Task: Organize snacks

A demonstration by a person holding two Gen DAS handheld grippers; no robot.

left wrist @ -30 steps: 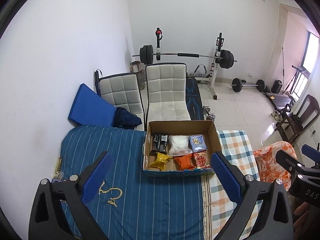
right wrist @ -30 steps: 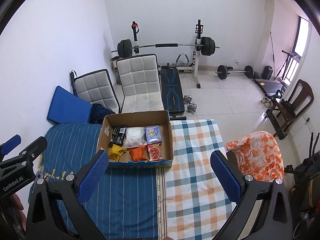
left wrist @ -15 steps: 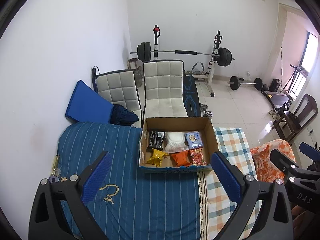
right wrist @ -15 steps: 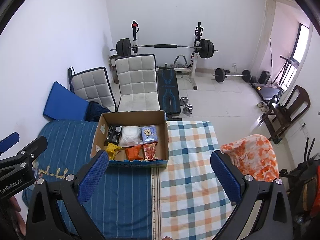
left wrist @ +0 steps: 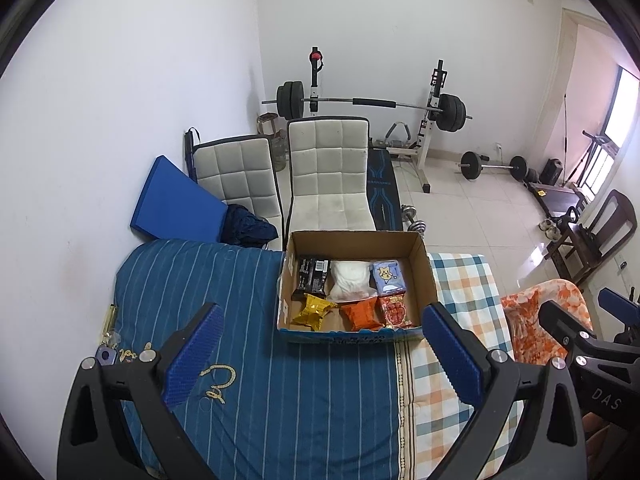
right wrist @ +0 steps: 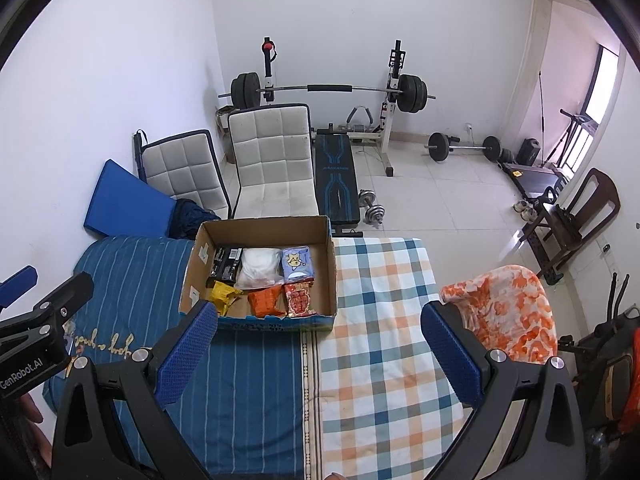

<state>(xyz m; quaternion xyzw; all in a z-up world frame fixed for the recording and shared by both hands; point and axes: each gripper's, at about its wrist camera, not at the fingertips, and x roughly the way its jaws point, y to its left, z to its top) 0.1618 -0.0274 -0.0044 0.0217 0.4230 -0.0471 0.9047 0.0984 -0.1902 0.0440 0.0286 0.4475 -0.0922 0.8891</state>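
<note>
Snack packets sit in the cardboard box [left wrist: 420, 268] on the bed; left gripper [left wrist: 320, 354] and right gripper [right wrist: 318, 350] hover wide, empty. Best descend squarely over one packet.

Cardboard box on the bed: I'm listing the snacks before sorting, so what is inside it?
Inside the cardboard box: a black pack, a white bag, a blue pouch, a yellow packet, an orange packet and a red packet. Anything beneath them is covered.
</note>
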